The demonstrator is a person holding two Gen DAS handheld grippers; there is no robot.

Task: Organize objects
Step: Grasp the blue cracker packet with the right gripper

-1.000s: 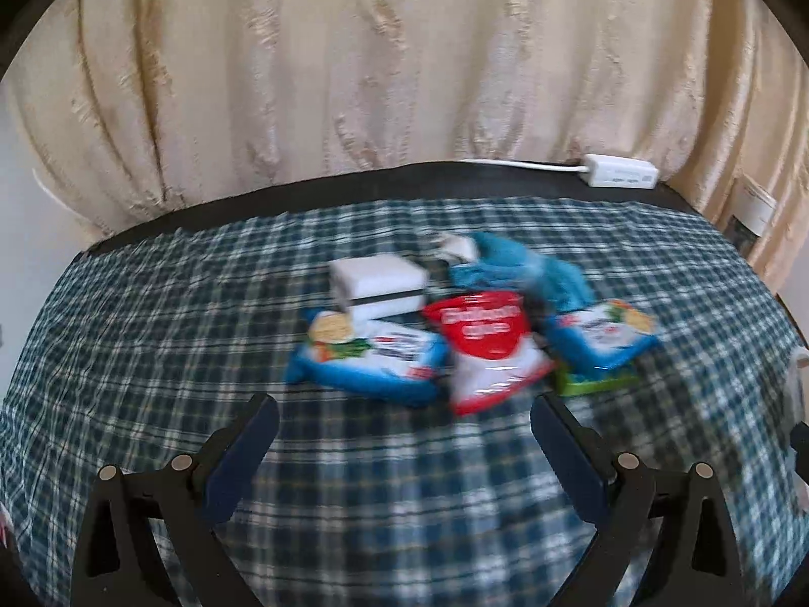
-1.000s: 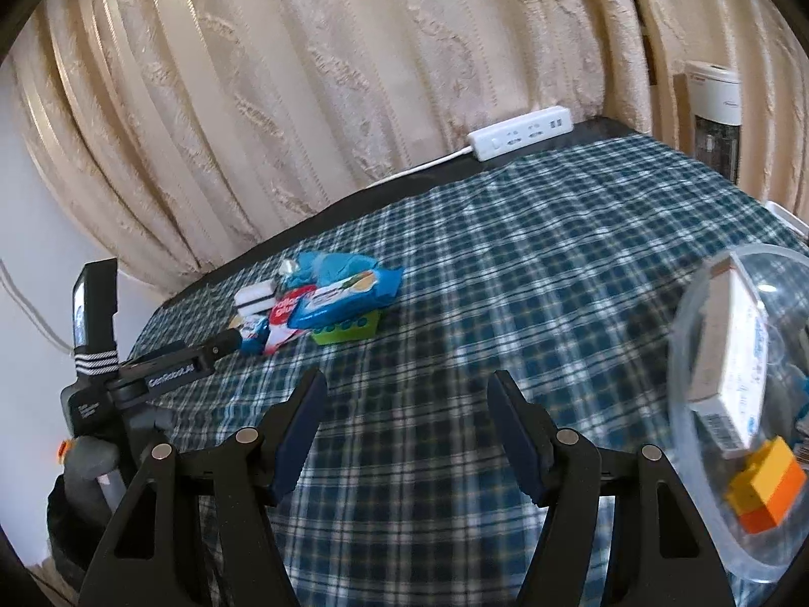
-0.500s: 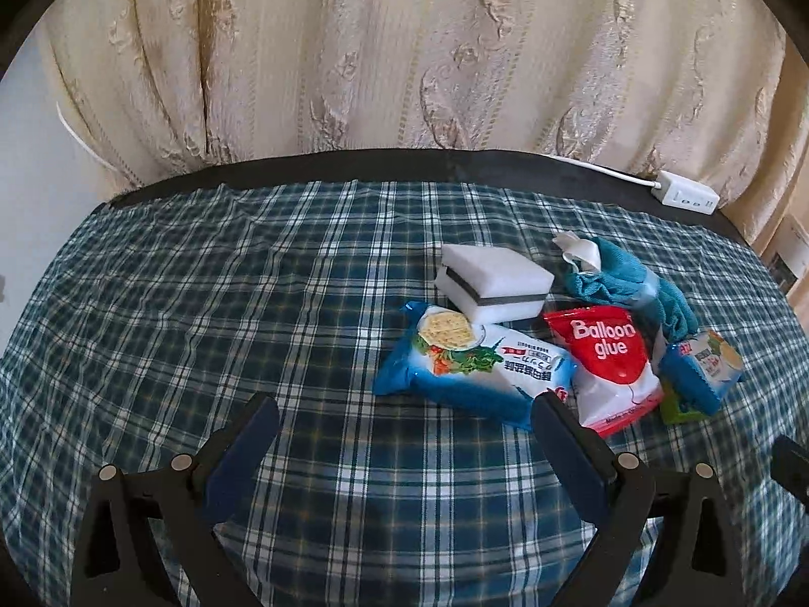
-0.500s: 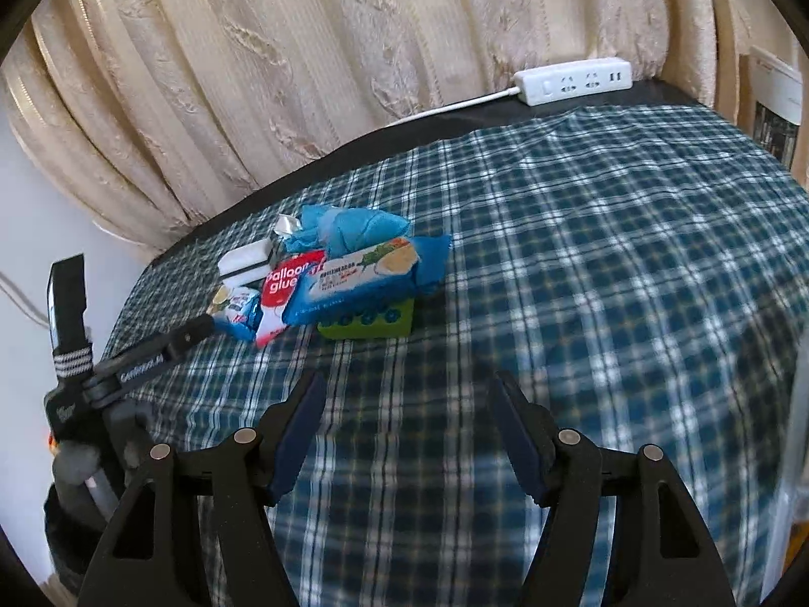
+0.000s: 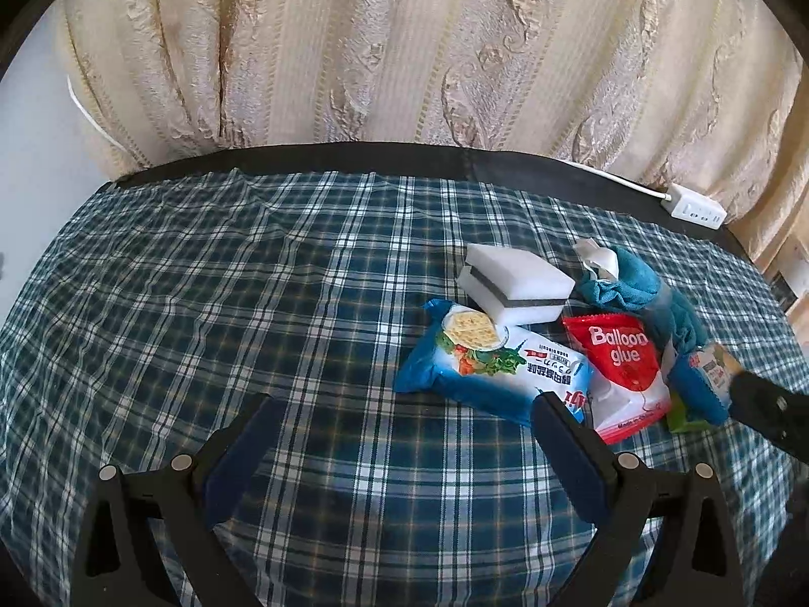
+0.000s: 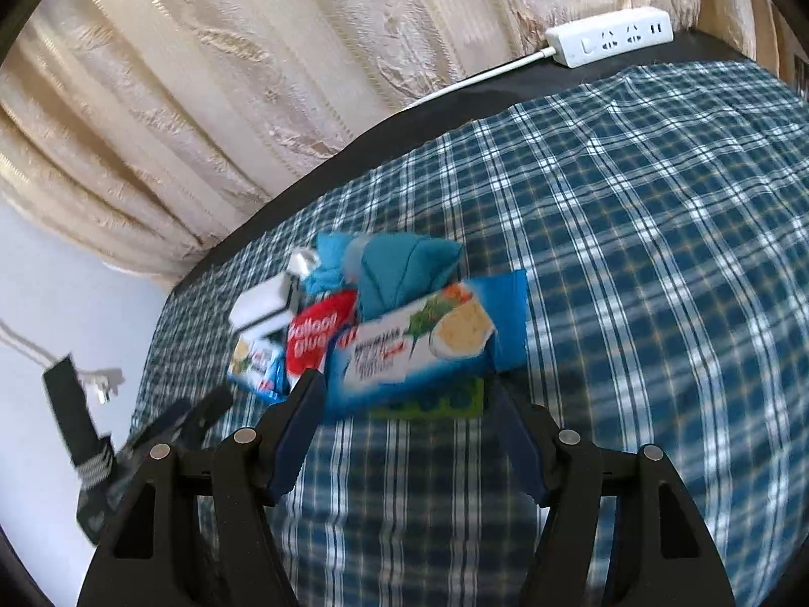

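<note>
LEFT WRIST: my left gripper (image 5: pixel 404 435) jaws wide apart, empty, above checked cloth (image 5: pixel 202 303); cracker packet (image 5: pixel 485 364) beside right fingertip; sponge (image 5: pixel 515 283), glue sachet (image 5: pixel 622 364) beyond | RIGHT WRIST: my right gripper (image 6: pixel 404 404) jaws apart, empty; second cracker packet (image 6: pixel 424 344) on green block (image 6: pixel 435 404), just ahead between fingertips, contact unclear.

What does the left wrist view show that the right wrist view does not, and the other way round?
Only the left wrist view shows the open left gripper up close, over bare checked cloth.

Only the right wrist view shows the open right gripper close in front of a blue cracker pack that lies on a green block.

Both show the white sponge, the red glue packet, the teal cloth bundle, the power strip and the curtain.
</note>
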